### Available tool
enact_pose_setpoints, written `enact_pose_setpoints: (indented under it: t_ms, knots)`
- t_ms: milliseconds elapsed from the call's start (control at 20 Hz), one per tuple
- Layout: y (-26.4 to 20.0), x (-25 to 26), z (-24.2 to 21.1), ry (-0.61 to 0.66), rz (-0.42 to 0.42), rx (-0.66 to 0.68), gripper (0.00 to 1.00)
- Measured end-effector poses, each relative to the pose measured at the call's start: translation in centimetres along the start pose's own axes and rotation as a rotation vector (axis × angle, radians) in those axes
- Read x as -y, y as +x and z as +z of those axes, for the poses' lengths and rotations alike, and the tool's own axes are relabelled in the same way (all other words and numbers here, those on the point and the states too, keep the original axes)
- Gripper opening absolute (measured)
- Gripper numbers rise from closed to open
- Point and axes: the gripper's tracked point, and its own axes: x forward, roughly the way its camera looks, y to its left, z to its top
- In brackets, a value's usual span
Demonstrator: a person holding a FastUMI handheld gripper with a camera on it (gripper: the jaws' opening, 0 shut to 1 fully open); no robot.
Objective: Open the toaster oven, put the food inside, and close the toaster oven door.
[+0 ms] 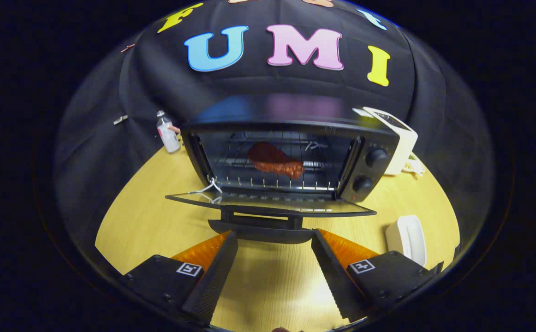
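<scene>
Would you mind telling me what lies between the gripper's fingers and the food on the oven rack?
In the gripper view, the open gripper sits just short of the lowered oven door and its handle; these lie before the chicken leg on the rack.

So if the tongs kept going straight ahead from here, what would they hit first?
Most likely the handle of the open oven door, just ahead of the open tongs; depth is hard to judge. The food lies beyond.
</scene>
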Motion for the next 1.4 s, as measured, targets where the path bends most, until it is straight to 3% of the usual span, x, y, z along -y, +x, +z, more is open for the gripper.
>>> enact_pose_setpoints:
  t_ms: [400,550,850,1050,1400]
  knots:
    - [-3.4,0.5,10.6,0.088,0.015,0.211,0.99]
    - [-6.4,0.5,13.9,0.061,0.046,0.309,0.99]
    - [-12.0,4.4,19.1,-0.005,0.004,0.483,0.98]
    - [-15.7,8.2,20.6,0.011,-0.049,0.573,0.98]
    - [-19.6,12.0,17.8,0.012,-0.119,0.583,0.98]
